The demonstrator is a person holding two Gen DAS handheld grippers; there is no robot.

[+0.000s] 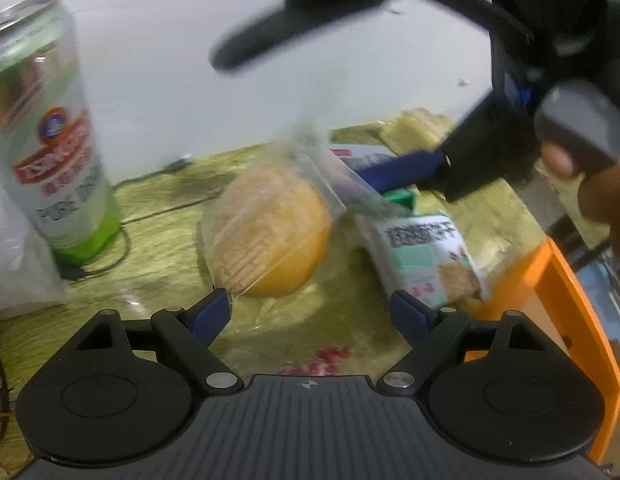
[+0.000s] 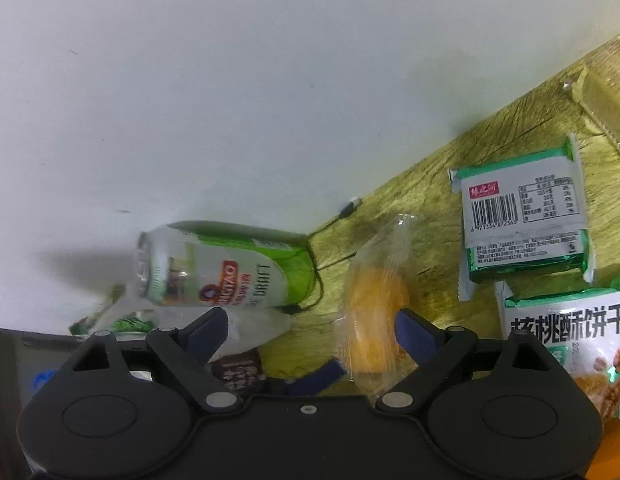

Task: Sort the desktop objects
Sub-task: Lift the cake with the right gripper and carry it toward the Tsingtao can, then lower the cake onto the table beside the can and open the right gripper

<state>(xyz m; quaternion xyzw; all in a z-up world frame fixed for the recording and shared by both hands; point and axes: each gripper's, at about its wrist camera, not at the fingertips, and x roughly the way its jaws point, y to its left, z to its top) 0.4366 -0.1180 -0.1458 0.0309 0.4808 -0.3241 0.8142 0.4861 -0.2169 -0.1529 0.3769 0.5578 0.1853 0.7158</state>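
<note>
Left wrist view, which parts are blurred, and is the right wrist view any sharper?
Left wrist view: the other tongs overhead and the beer can are motion-smeared. Right wrist view: sharper, the barcode on the green packet shows, though the fisheye bends the table edge.

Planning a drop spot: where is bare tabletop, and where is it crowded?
Bare olive tabletop lies between the upright green-and-white drink can and the clear-wrapped round yellow bun, with a thin black cable crossing it; more lies along the white wall. Crowded: green-and-white biscuit packets beside the bun, by the orange bin.
</note>
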